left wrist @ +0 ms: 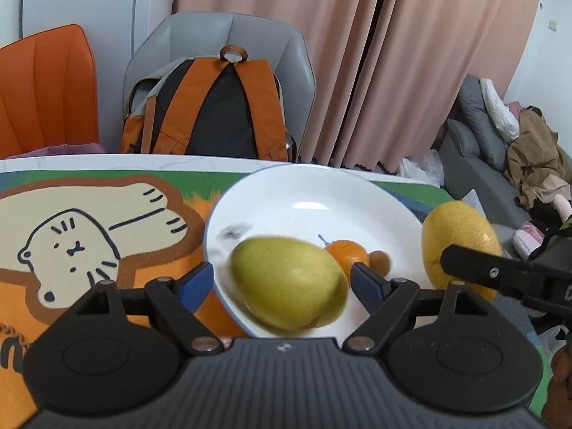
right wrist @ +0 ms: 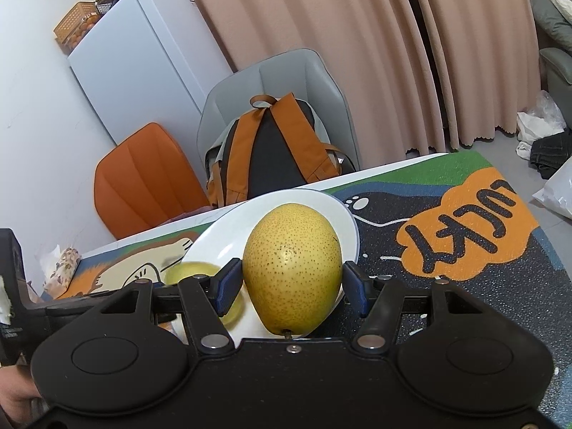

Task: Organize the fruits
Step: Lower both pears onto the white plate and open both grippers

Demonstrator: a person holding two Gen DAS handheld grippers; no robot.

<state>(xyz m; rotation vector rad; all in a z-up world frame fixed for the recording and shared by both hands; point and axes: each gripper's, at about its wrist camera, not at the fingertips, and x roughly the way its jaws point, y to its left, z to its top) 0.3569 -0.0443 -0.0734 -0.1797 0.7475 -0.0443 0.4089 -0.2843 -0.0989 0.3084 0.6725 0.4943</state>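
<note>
Right gripper (right wrist: 291, 284): blue pads pressed on both flanks of a yellow pear (right wrist: 292, 268), stem end toward the camera. Pear held above the near rim of the white plate (right wrist: 348, 214). In the left view the same pear (left wrist: 459, 246) shows just right of the plate (left wrist: 304, 193), with one black finger of the right gripper (left wrist: 475, 268) across its front.

Left gripper (left wrist: 280, 282): jaws well apart, a green pear (left wrist: 287, 282) between them. The pear lies in the plate near its front edge, image blurred; a gap shows on each side between pad and fruit. Behind it in the plate, a small orange fruit (left wrist: 348, 254) and a brown round thing (left wrist: 379, 261), too small to identify. A sliver of the green pear (right wrist: 193, 271) is also visible in the right view, left of the fingers.

Plate sits on a cartoon mat (left wrist: 89, 221) covering the table. Beyond the table, a grey chair (left wrist: 236, 35) with a backpack (left wrist: 214, 114), and an orange chair (left wrist: 43, 89).
</note>
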